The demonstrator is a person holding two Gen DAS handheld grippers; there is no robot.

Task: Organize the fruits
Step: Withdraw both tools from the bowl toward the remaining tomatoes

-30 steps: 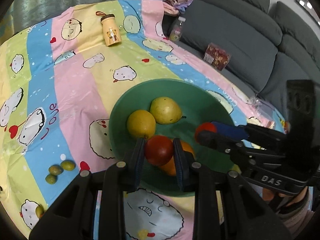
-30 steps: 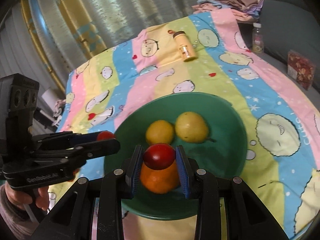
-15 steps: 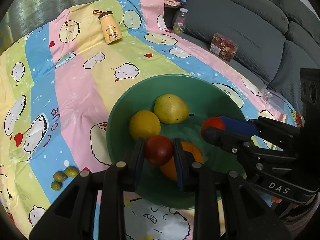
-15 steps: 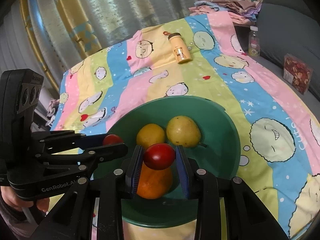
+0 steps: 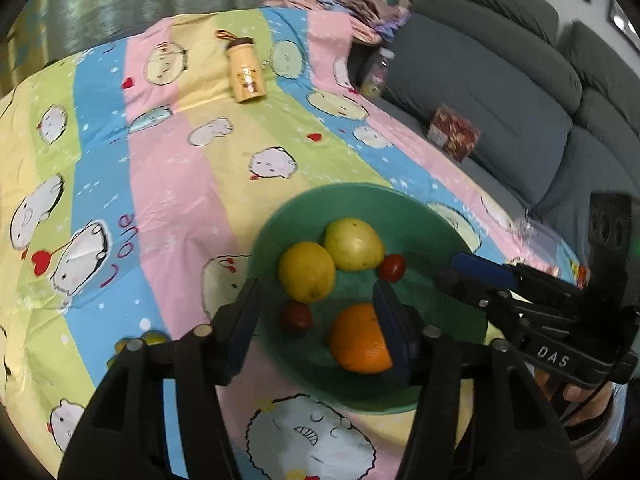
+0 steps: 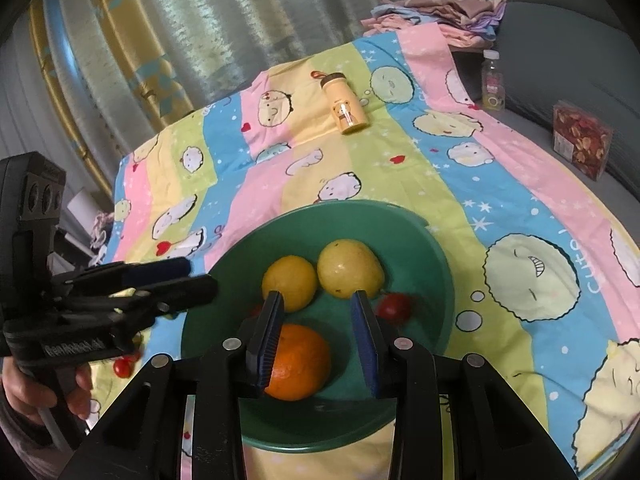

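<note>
The left gripper (image 5: pixel 316 320) hangs over the green bowl (image 5: pixel 420 208) with its jaws opening and nothing between the pads; a small red fruit (image 5: pixel 296 317) lies loose on the bowl floor just below the gap. The right gripper (image 6: pixel 318 336) also stands spread and empty above the orange (image 6: pixel 298 362), and a second small red fruit (image 6: pixel 394 306) rests by the pear (image 6: pixel 350 268), next to the lemon (image 6: pixel 289 282).

My guess is that this is the release of the small fruits into the bowl. To finish it cleanly, the left jaws should part fully before the hand lifts straight up, so a pad does not catch the round fruit and flick it over the rim. The right hand would do well to hold off until the left is clear — the two tools crowd the same bowl. More small fruit waits on the cloth: greenish ones (image 5: pixel 152 336) at the left gripper's near side, and a tiny red one (image 6: pixel 122 367) by the person's hand (image 6: pixel 44 388).

The surface is a soft striped cloth (image 5: pixel 160 184) printed with cartoon faces — rumpled, so anything round may roll. A yellow bottle (image 5: pixel 245 72) lies on its side farther back. A grey sofa (image 5: pixel 500 92) holds a box of red snacks (image 5: pixel 454 138) and a clear bottle (image 6: pixel 493 80); folded clothes (image 6: pixel 440 12) and curtains (image 6: pixel 240 20) lie behind.
</note>
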